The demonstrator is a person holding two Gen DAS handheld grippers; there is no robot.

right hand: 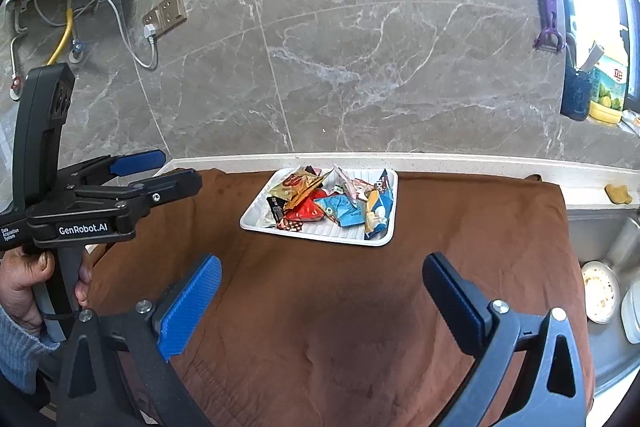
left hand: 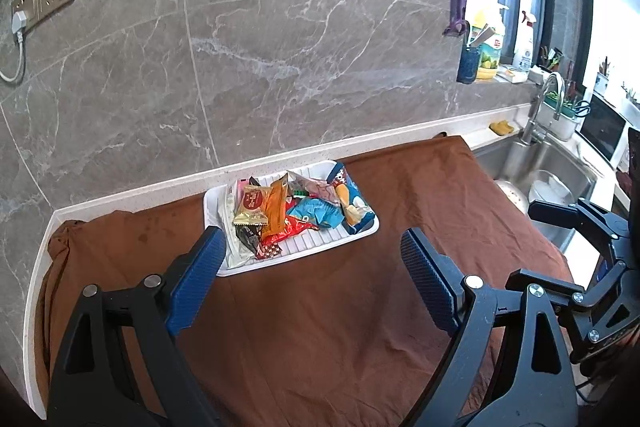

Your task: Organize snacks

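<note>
Snacks [right hand: 332,203] heaped in the white tray [right hand: 320,233] by the counter's back edge look light, crinkly, slippery, so we pinch wrapper edges; left gripper [left hand: 312,267] and right gripper [right hand: 322,291] are spread, empty.

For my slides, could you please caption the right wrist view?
Open right gripper facing a white tray of snack packets.
</note>
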